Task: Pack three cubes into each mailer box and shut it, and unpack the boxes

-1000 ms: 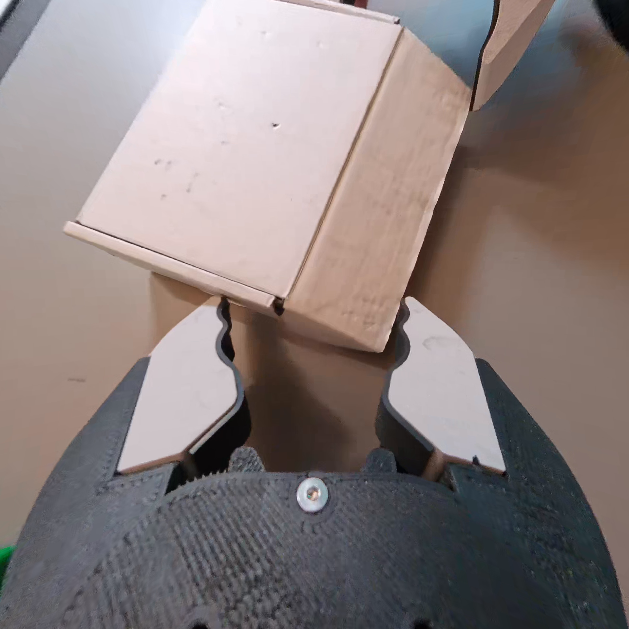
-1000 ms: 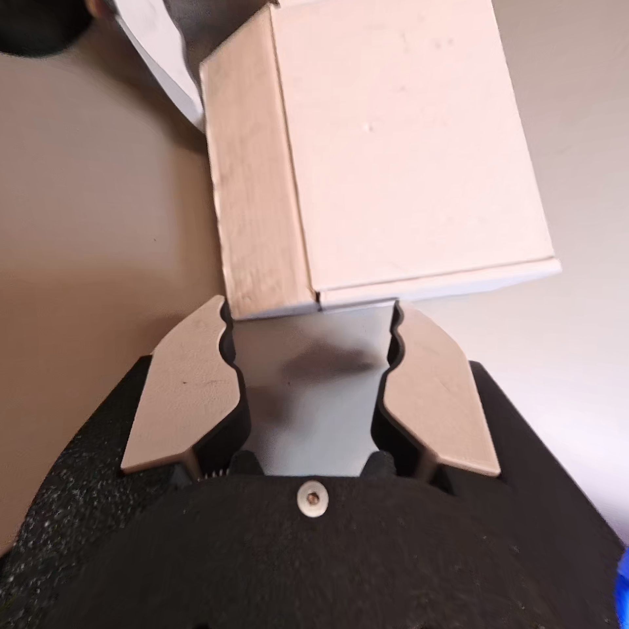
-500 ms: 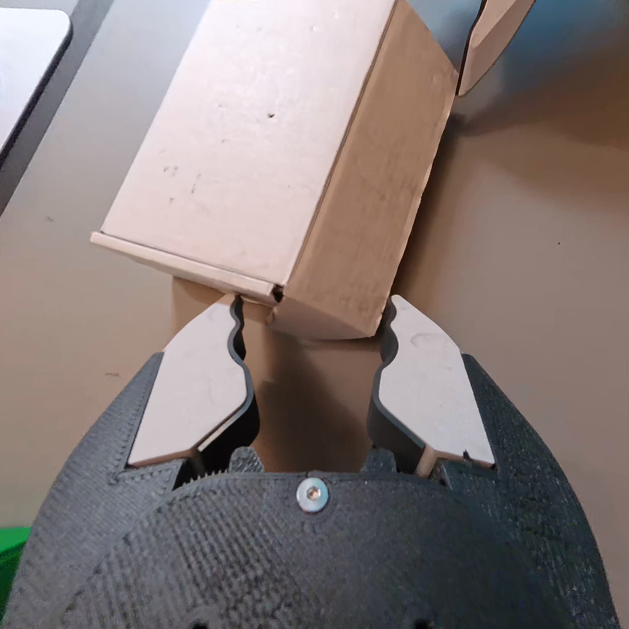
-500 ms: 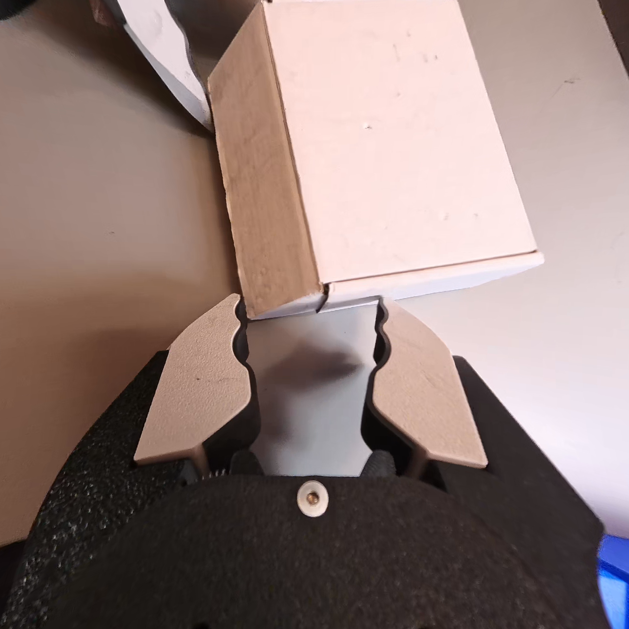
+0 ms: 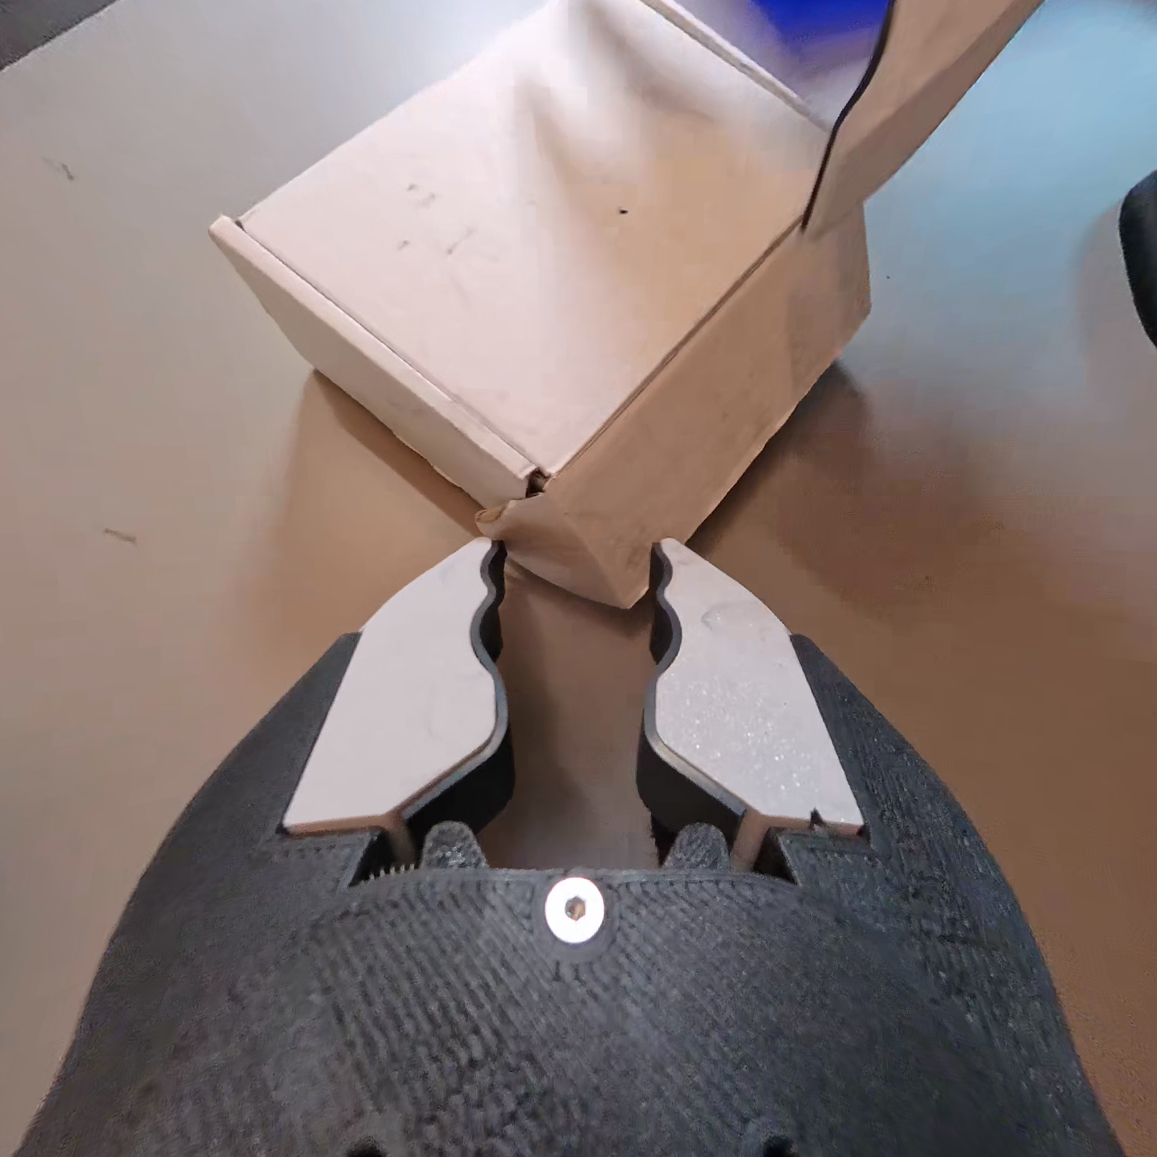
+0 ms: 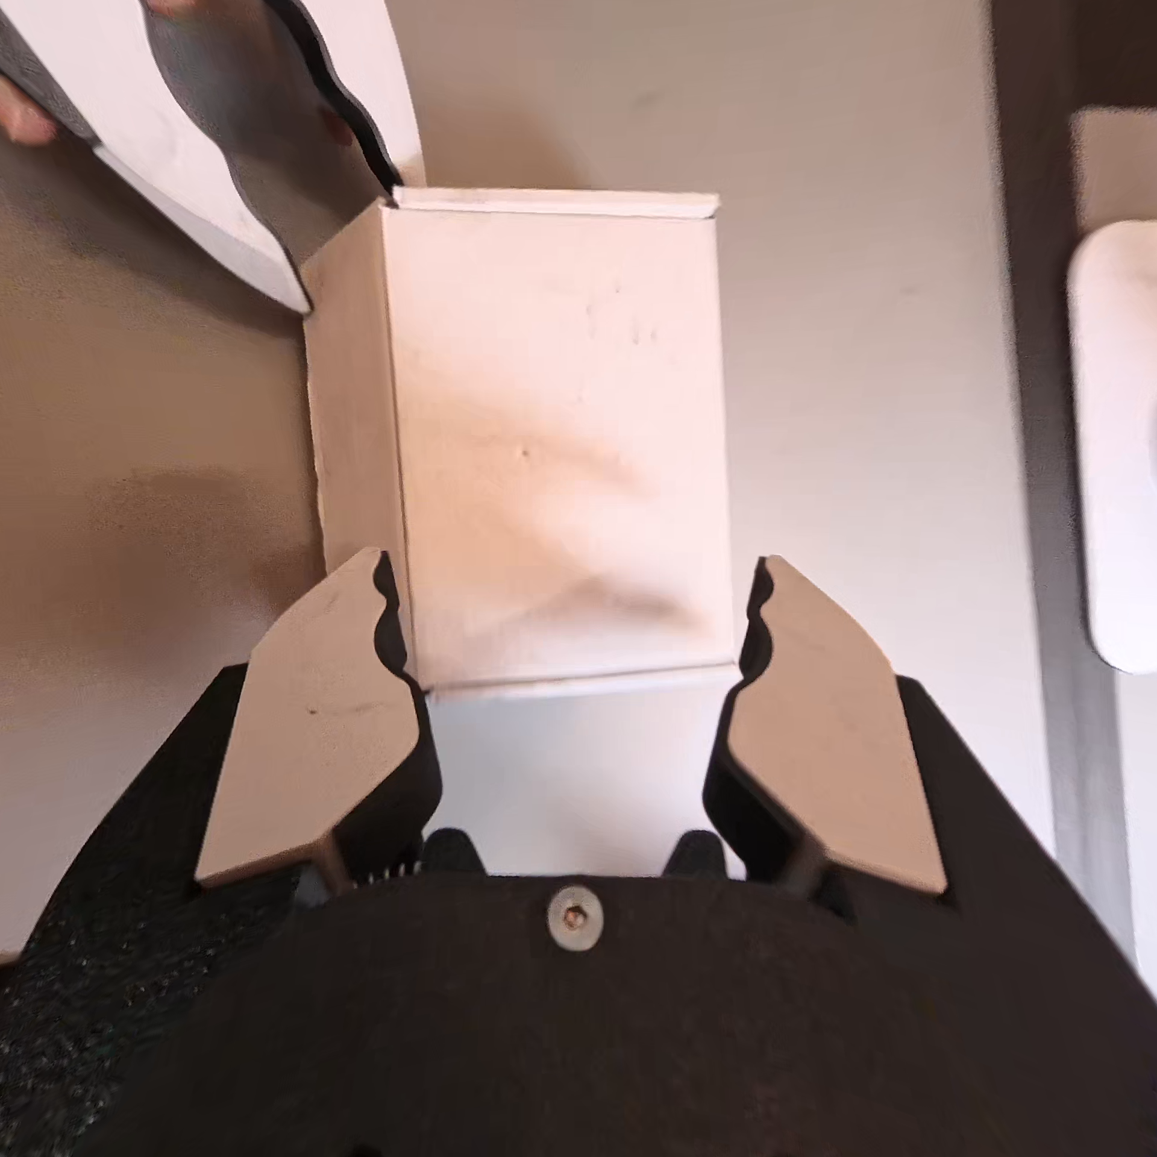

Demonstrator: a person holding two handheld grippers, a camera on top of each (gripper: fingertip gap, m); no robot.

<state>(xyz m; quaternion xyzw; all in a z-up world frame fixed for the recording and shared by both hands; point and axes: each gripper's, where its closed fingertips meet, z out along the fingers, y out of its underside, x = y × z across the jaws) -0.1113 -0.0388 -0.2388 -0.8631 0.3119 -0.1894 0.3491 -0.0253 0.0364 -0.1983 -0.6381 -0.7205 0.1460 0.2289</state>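
A closed tan mailer box [image 5: 501, 250] lies on the table, lid down. In the left wrist view its near corner sits between the fingertips of my left gripper [image 5: 576, 551], which is open with a narrow gap. In the right wrist view the box [image 6: 551, 407] lies lengthwise ahead. My right gripper [image 6: 571, 560] is wide open, its fingers on either side of the box's near end. My left gripper [image 6: 347, 244] shows at the box's far left corner. One right gripper finger [image 5: 908, 106] shows over the box's far right edge. No cubes show.
The table top [image 5: 156, 438] is tan. A white rounded tray-like thing [image 6: 1114, 438] lies to the right of the box. A blurred blue thing [image 5: 807, 31] shows beyond the box. A person's hand [image 6: 25, 119] holds the left gripper. My left tips are about 30 cm from the blurred blue thing [image 5: 807, 31], my right tips only 20 cm.
My right gripper has opened wider and moved forward around the box's near end. The box has turned, so its corner now points at my left gripper.
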